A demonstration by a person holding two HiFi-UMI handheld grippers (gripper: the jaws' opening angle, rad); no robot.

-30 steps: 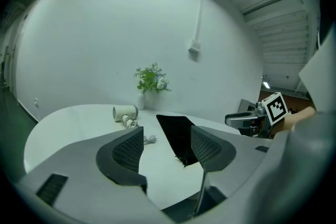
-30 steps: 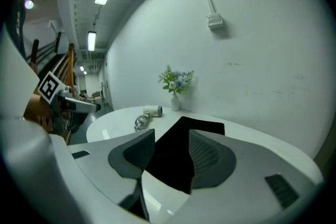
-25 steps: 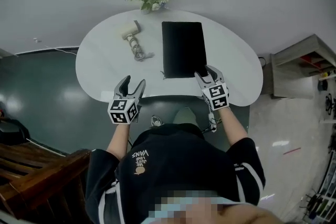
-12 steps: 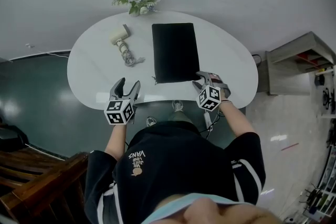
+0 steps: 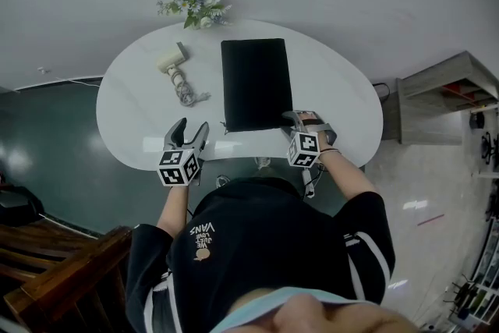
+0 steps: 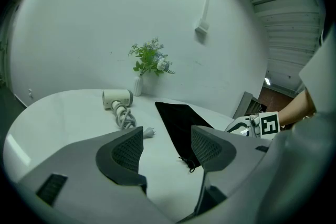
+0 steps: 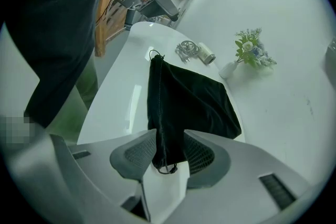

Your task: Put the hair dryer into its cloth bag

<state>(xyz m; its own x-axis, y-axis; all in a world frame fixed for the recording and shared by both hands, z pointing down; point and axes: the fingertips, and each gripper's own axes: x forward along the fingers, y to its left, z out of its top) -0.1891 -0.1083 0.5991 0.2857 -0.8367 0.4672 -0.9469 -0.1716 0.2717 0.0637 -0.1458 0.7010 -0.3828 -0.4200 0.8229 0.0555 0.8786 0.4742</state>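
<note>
Right hand-held gripper (image 5: 296, 117) clamped on cloth bag (image 5: 254, 82) at its 5 o'clock corner. Left hand-held gripper (image 5: 192, 126): jaws wide, empty, over table (image 5: 335, 90) 7 o'clock edge. Hair dryer (image 5: 171, 58) lies at bag's 10 o'clock.

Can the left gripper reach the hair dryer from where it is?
Probably yes. The left gripper is open and empty, and only bare table lies between it and the hair dryer. The bag sits off to the side.
</note>
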